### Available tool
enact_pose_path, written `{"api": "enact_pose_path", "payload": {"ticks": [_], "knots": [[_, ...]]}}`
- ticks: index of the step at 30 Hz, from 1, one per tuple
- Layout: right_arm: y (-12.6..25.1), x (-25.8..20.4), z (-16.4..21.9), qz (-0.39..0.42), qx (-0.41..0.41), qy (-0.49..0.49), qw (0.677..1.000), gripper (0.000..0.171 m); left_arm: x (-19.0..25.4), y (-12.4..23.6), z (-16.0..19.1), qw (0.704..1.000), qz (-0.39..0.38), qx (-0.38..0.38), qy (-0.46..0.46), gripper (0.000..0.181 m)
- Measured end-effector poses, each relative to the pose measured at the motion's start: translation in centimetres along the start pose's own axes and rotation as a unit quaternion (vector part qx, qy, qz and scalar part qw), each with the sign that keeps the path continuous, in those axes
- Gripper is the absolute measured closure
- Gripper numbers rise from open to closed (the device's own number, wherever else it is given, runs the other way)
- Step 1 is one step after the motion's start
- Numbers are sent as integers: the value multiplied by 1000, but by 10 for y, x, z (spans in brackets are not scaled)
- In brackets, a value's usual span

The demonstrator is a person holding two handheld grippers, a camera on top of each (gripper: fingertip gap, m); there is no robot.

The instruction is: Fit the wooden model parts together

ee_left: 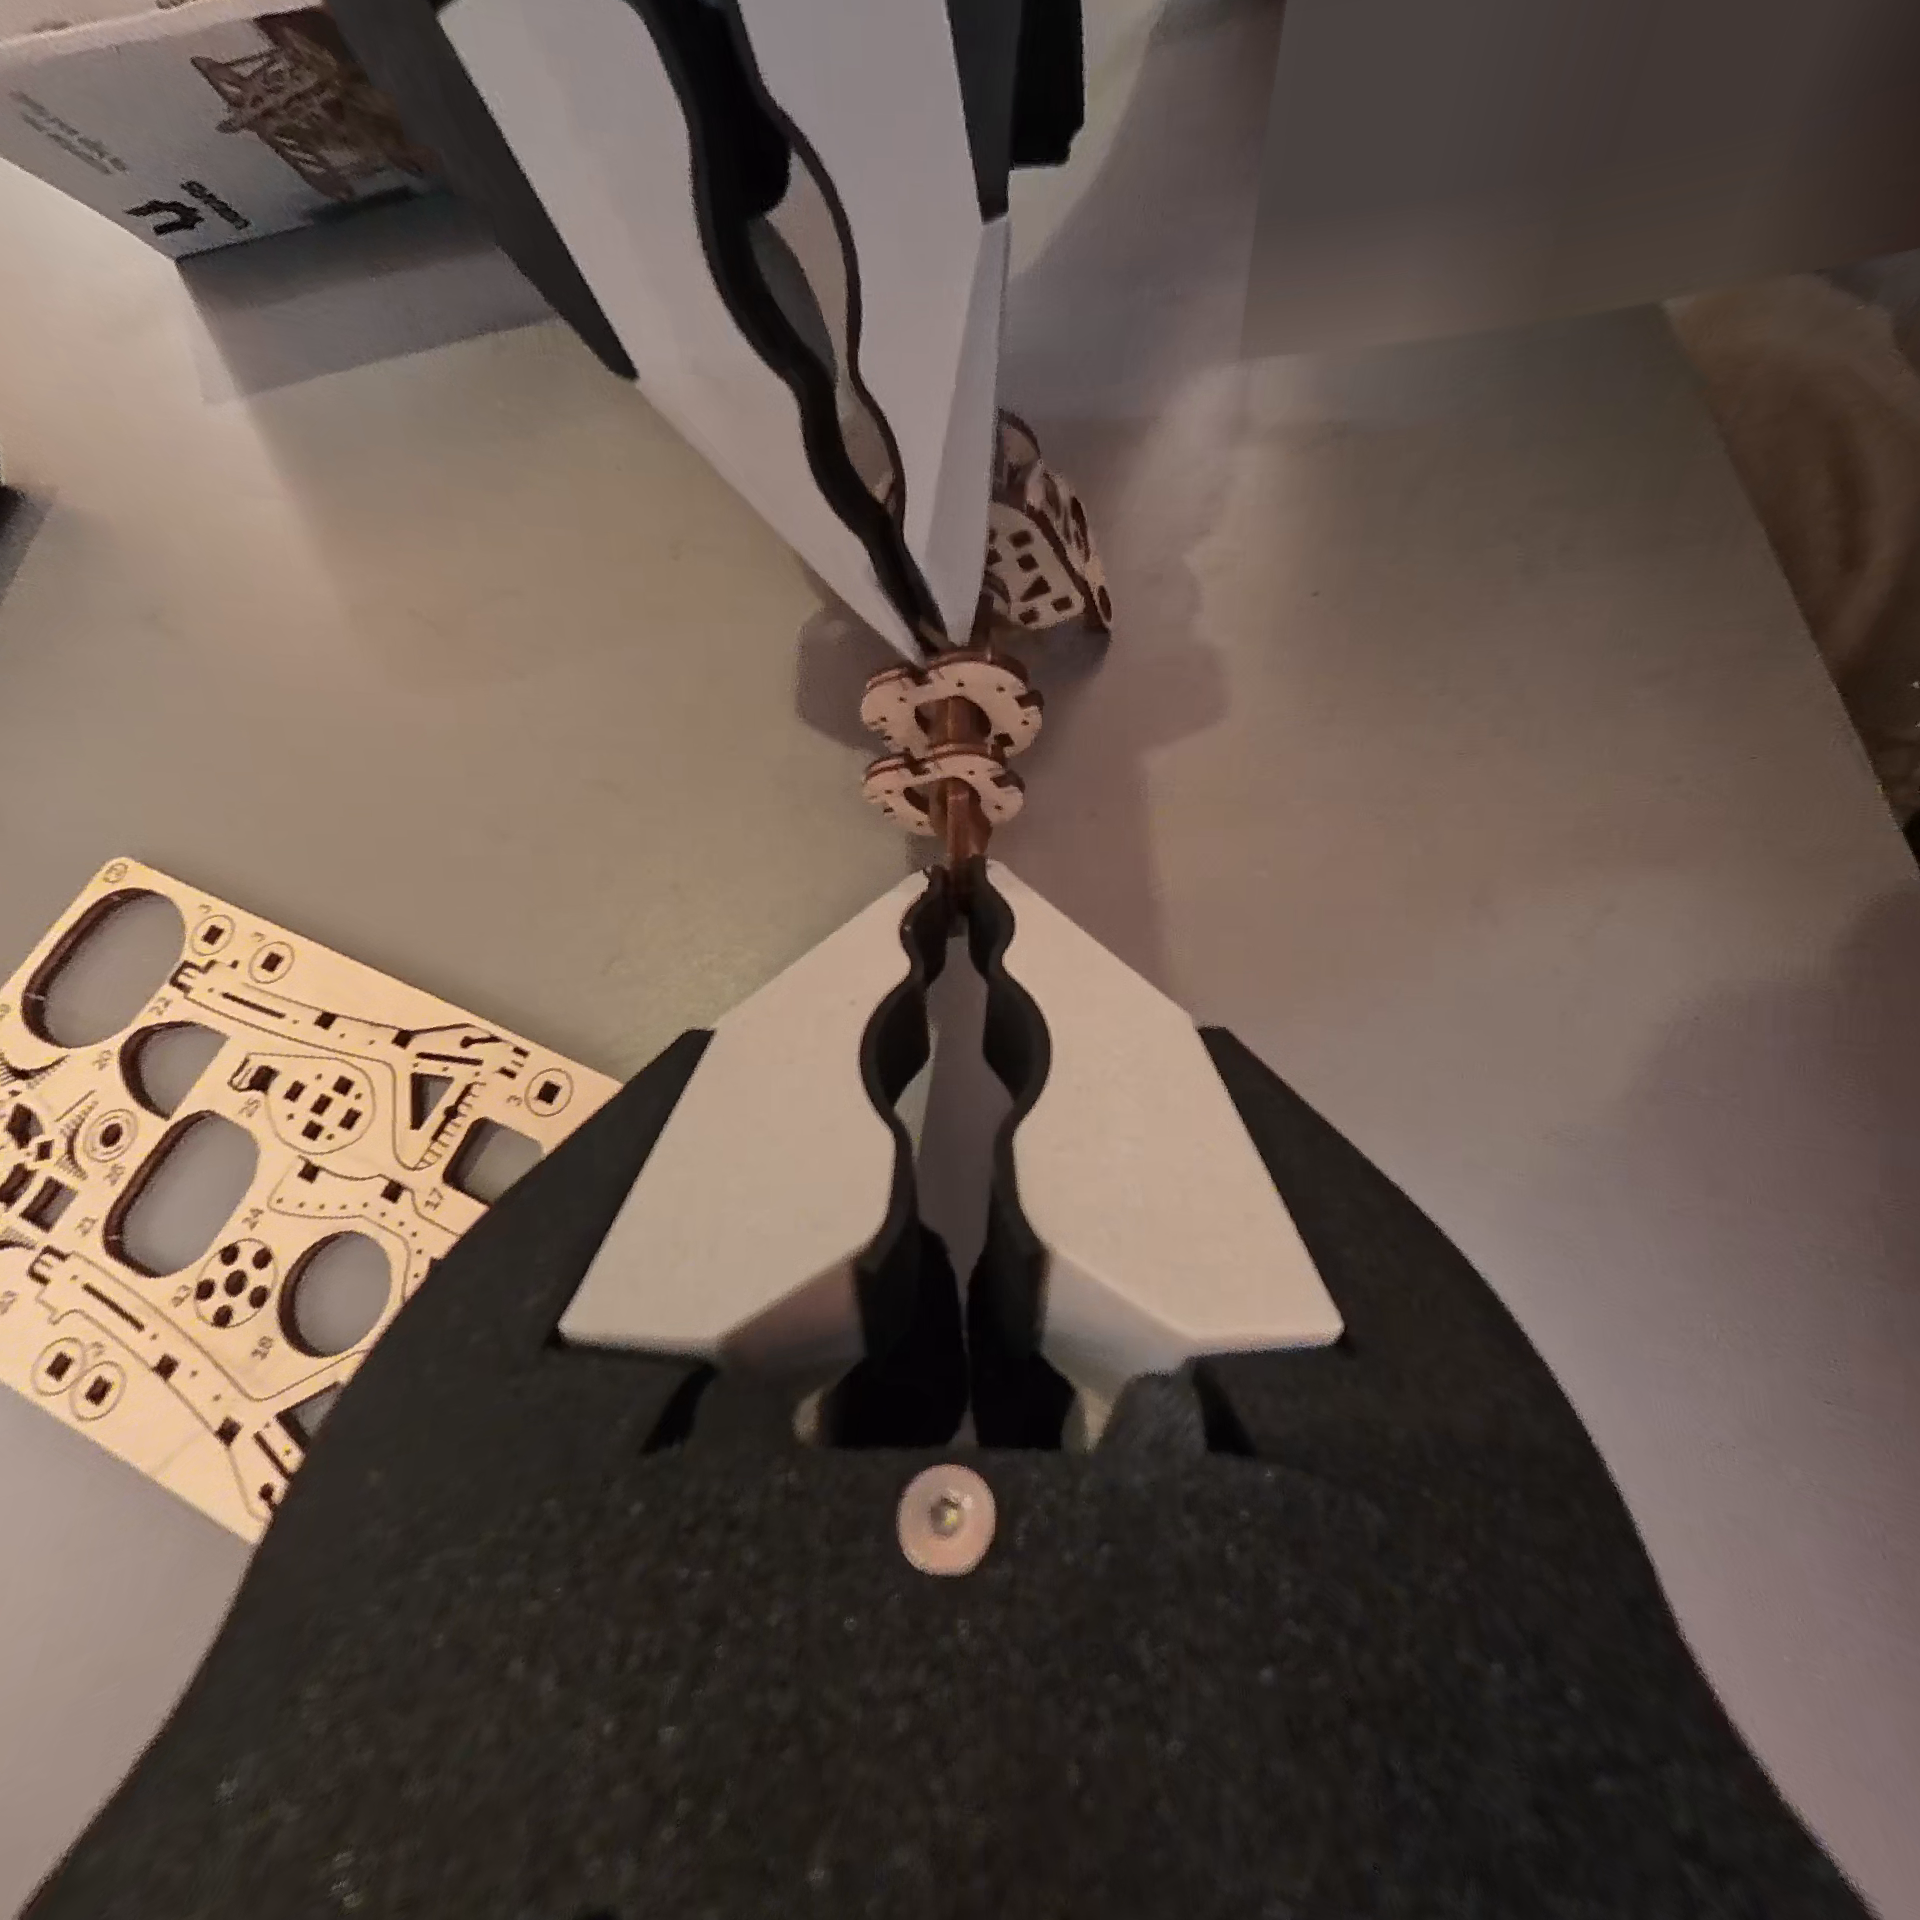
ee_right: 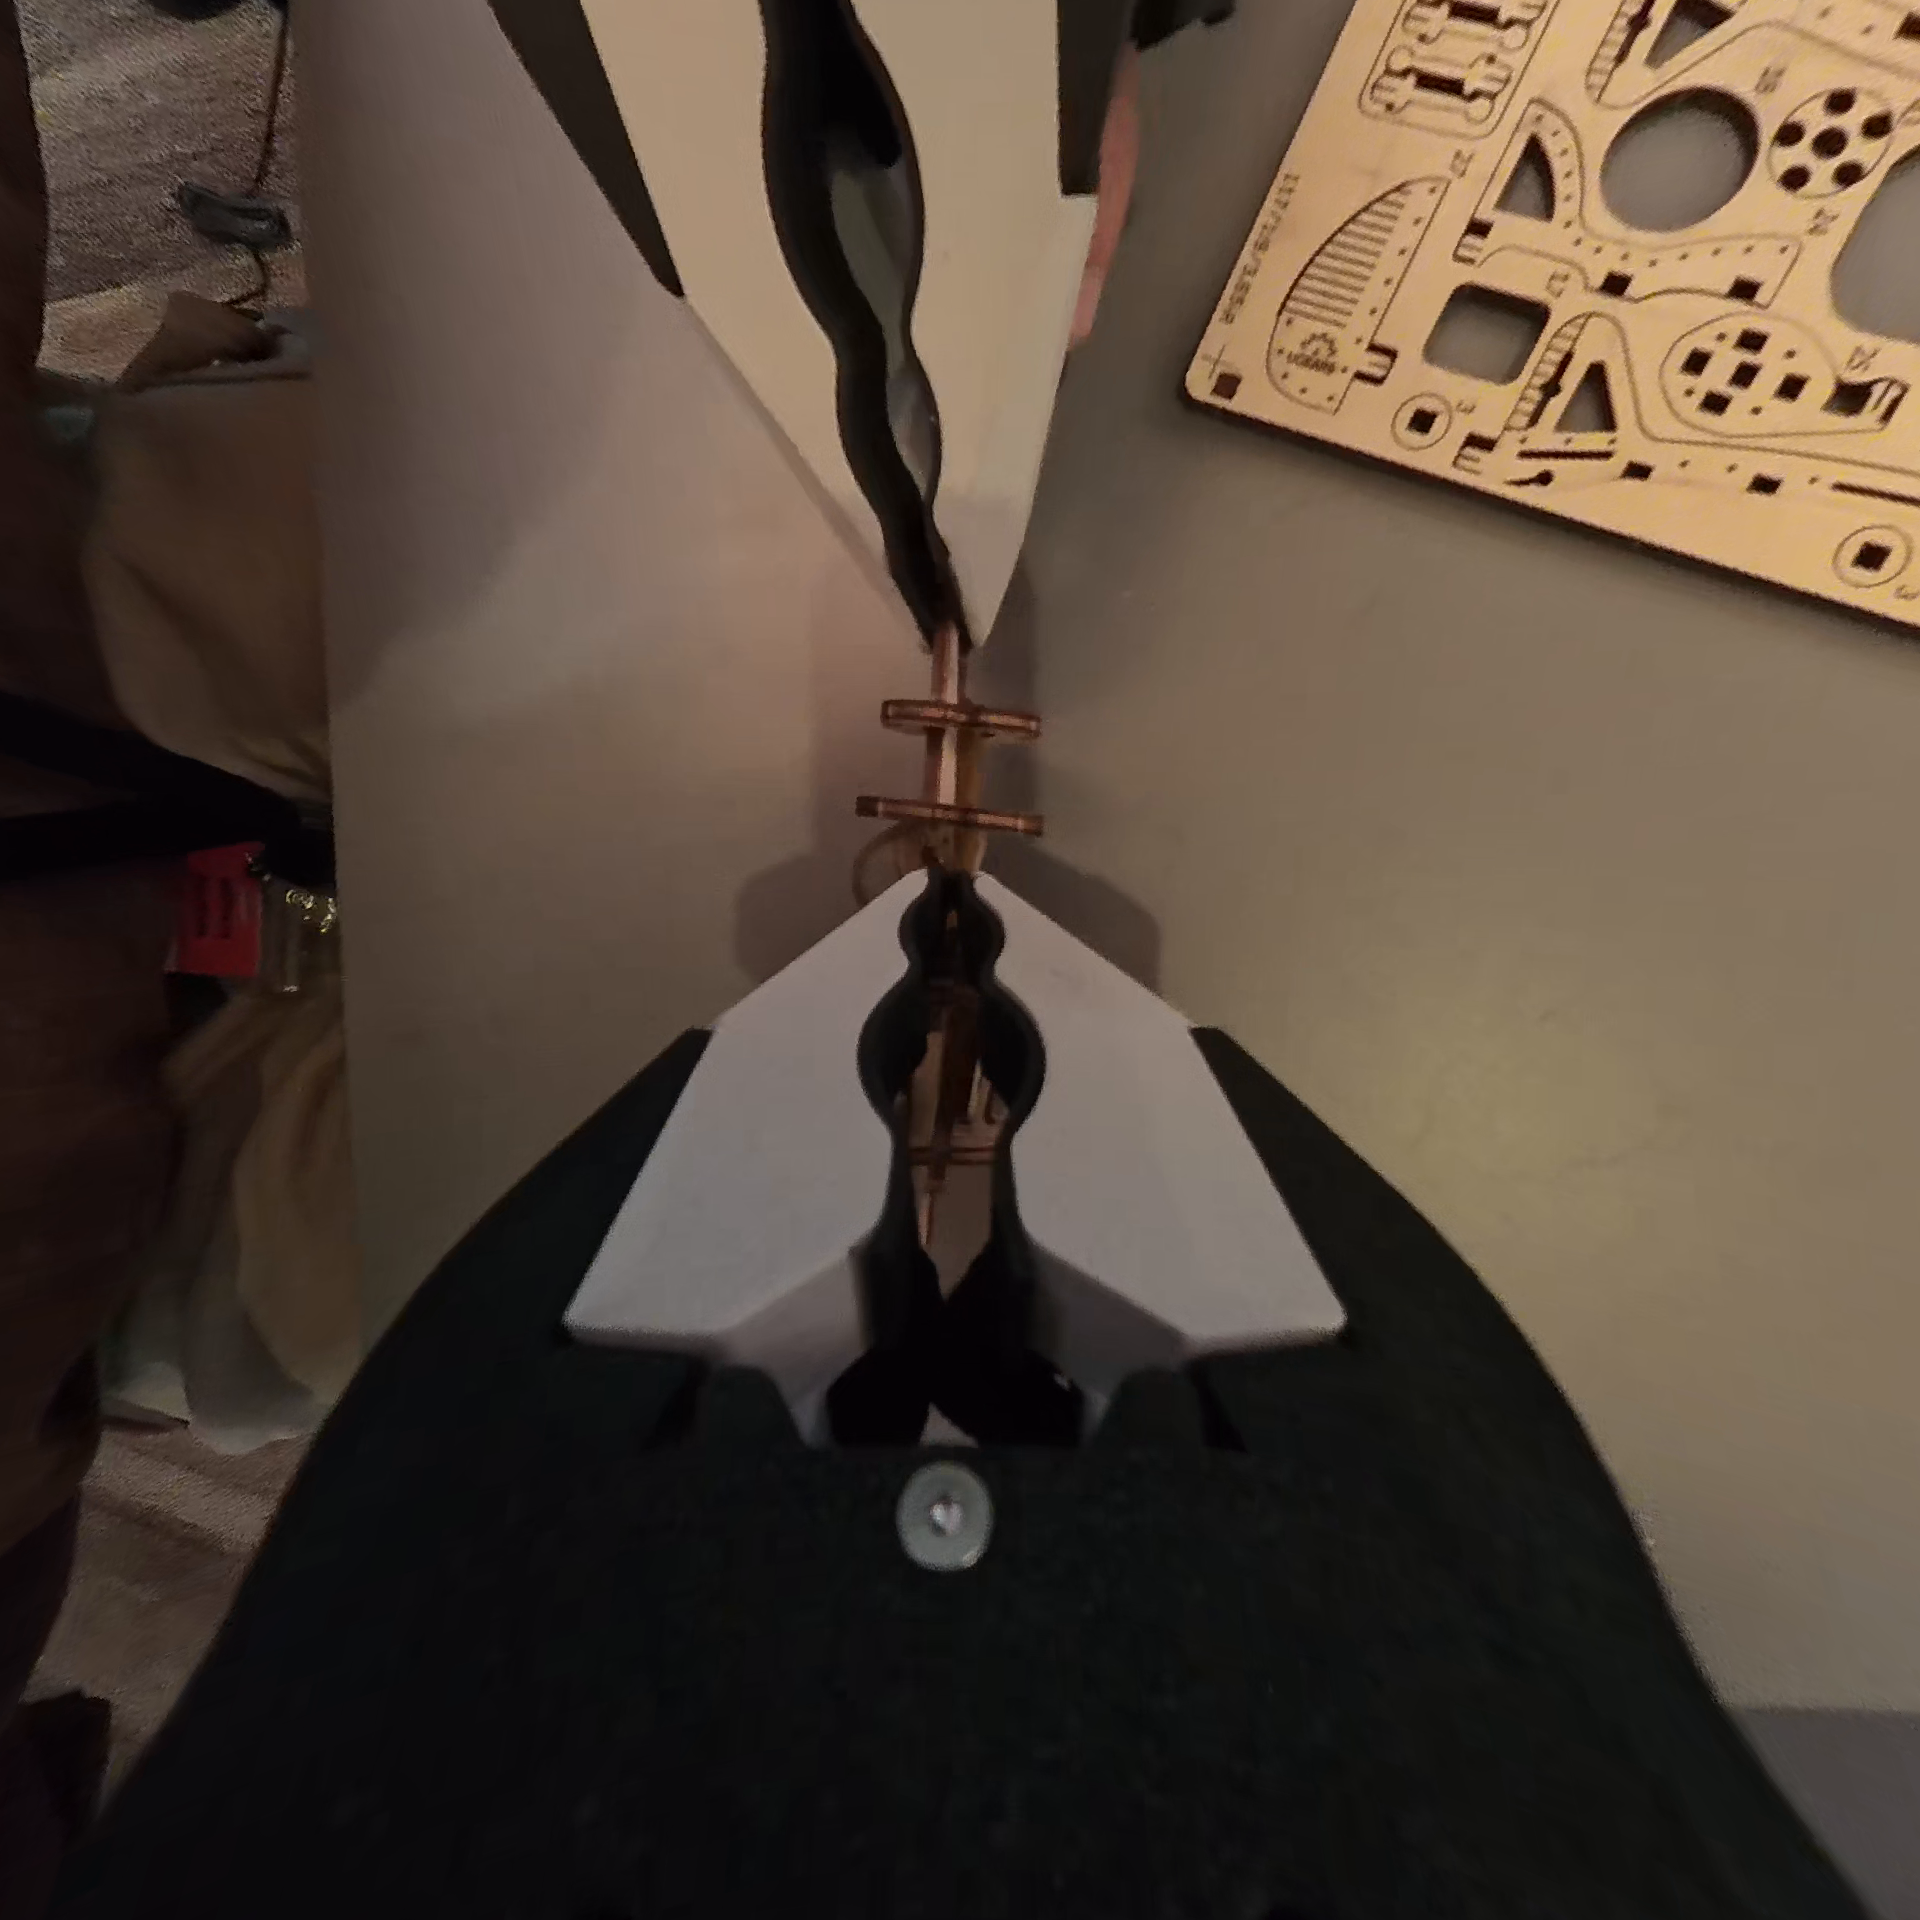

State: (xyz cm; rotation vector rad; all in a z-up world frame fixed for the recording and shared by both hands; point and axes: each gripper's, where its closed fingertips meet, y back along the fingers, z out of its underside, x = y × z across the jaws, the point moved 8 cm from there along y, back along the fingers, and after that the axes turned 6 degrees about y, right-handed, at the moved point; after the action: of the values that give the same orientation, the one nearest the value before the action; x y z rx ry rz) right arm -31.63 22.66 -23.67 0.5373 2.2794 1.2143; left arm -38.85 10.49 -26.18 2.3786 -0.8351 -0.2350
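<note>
Grey tabletop [ee_left: 416, 644] carries a laser-cut wooden sheet [ee_left: 239, 1143]; left gripper [ee_left: 961, 894] and right gripper [ee_right: 951, 883] clamp one wooden axle assembly [ee_left: 951, 748].

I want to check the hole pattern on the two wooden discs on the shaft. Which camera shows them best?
The left wrist view: the two wooden discs show their faces, cut-outs and small holes, between both sets of tongs. The right wrist view shows the discs edge-on, as thin bars only.

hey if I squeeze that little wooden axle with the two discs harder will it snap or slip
Probably fragile: the axle assembly is a thin strip with two thin discs. It likely weighs little. Both grippers, left and right, pinch only its ends, so it may twist or slip.
</note>
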Motion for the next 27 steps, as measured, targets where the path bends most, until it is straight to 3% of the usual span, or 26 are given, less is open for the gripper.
{"api": "enact_pose_path", "payload": {"ticks": [5, 9, 21, 27], "knots": [[1, 4, 1, -9, -6, -8, 1000, 170, -1, 1, -1, 1000, 2, 8, 6, 181], [1, 12, 3, -41, -3, -37, 998, 158, -1, 1, -1, 1000, 2, 9, 6, 181], [8, 25, 8, -146, 70, -75, 984, 157, -2, 1, -1, 1000, 3, 8, 10, 181], [4, 20, 7, -105, 61, -32, 992, 162, -3, 3, -2, 1000, 8, 16, 21, 181]]}}
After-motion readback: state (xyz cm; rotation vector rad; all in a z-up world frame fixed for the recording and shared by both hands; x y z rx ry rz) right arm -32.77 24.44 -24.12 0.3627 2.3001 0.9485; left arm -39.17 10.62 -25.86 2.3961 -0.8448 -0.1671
